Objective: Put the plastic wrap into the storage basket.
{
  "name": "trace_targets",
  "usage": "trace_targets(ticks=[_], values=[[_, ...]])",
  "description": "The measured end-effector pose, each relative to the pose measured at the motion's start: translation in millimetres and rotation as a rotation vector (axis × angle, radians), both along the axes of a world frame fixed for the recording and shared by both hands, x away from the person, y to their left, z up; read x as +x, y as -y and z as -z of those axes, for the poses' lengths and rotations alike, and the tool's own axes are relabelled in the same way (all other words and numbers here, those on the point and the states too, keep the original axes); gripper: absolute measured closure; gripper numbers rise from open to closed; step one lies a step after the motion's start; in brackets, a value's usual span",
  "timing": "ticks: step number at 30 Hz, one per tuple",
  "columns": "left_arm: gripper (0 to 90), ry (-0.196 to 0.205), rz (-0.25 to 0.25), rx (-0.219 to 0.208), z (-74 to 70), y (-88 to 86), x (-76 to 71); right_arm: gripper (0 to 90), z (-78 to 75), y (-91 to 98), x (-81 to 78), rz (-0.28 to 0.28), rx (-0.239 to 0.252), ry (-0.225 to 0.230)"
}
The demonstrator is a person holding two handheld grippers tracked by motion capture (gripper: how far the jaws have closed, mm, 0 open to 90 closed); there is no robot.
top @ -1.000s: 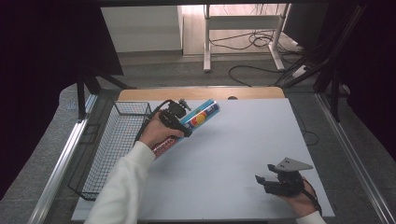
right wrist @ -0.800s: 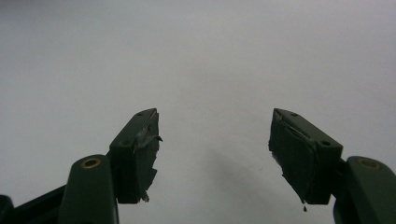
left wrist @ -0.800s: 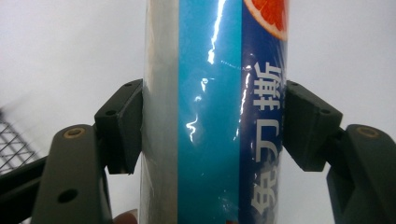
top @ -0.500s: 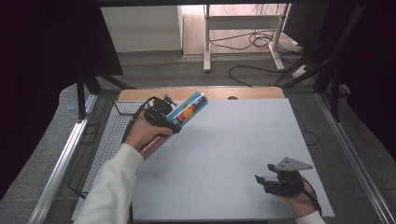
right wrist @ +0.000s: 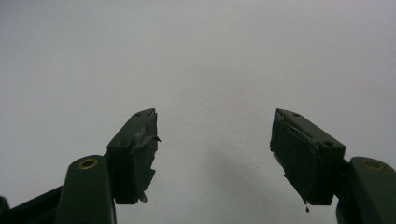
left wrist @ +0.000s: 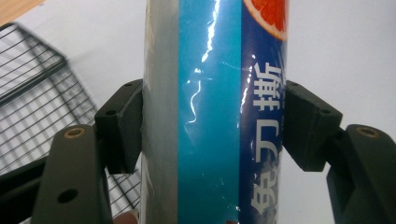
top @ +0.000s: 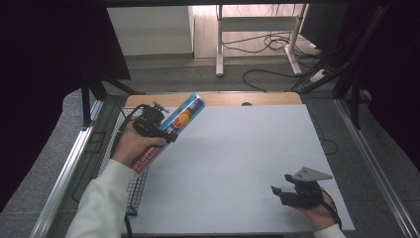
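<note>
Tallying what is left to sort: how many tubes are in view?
1. The tube is clamped in the left gripper, held above the table's left edge beside the wire basket. More could lie hidden in the basket under the arm.

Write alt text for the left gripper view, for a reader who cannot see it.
A tall blue tube printed with white characters and a grapefruit slice stands upright, clamped between the two black pads of the left claw. Behind it lies a white table, with a black wire basket at the left.
</note>
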State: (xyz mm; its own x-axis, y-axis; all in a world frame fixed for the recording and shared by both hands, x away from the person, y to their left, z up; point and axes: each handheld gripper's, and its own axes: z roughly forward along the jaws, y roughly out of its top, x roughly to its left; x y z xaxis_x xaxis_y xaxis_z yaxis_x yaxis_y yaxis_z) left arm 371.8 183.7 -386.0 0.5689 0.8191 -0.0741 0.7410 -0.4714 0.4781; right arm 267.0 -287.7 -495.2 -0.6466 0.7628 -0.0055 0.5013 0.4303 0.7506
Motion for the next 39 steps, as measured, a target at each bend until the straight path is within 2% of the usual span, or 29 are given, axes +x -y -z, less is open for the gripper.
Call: trace_targets(ticks=[7, 11, 14, 22, 29, 39], values=[[31.3, -0.001, -0.066, 0.005, -1.4, -27.7, -9.2, 31.6, -0.6, 0.2, -0.2, 0.001, -0.003, 0.0], [31.3, -0.022, -0.102, -0.002, -0.5, -44.3, -12.2, 31.4, -0.7, 0.1, -0.4, 0.001, -0.007, 0.001], [31.3, -0.027, -0.152, 0.012, 2.8, -58.3, -12.6, 31.3, -0.9, 0.1, -0.3, 0.0, -0.007, 0.0], [31.3, -0.049, -0.251, -0.007, 16.3, -89.5, -11.9, 31.0, 0.1, 0.5, 1.3, 0.002, -0.013, -0.006], [31.3, -0.08, -0.325, -0.013, 32.0, -106.1, -9.5, 30.7, 0.6, 0.4, 1.5, 0.002, -0.016, -0.005], [31.3, -0.114, -0.374, 0.017, 49.6, -112.3, -6.1, 30.6, 1.5, 0.8, 2.1, 0.004, -0.02, -0.007]])
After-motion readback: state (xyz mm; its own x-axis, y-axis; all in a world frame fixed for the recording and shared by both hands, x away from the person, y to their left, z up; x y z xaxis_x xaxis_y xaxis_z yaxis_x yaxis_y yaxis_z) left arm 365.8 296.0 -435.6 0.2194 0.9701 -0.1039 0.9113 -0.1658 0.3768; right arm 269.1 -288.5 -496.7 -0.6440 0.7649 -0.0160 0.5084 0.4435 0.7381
